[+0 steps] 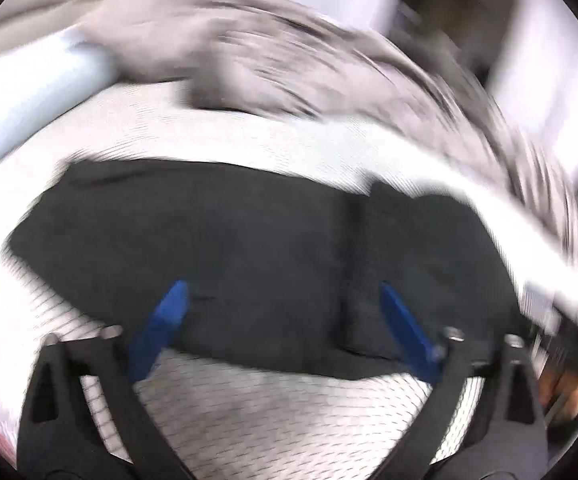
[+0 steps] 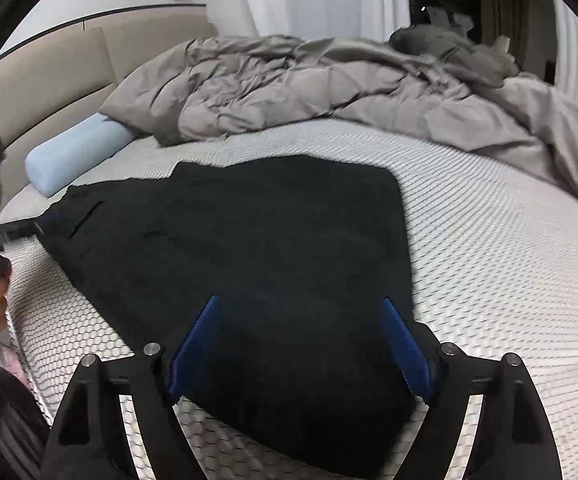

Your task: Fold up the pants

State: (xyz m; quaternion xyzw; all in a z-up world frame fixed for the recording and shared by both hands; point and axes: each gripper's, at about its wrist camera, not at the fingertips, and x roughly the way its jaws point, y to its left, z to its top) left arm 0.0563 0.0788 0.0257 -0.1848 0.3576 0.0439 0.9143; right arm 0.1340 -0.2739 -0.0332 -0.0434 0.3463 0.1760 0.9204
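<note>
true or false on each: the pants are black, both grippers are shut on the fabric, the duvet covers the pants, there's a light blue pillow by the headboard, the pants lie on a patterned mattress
1. The pants are black. True.
2. Both grippers are shut on the fabric. False: the left gripper and the right gripper both stand open above the pants, with nothing pinched.
3. The duvet covers the pants. False: the grey duvet is bunched at the far side of the bed, apart from the pants.
4. A light blue pillow lies by the headboard. True.
5. The pants lie on a patterned mattress. True.
</note>
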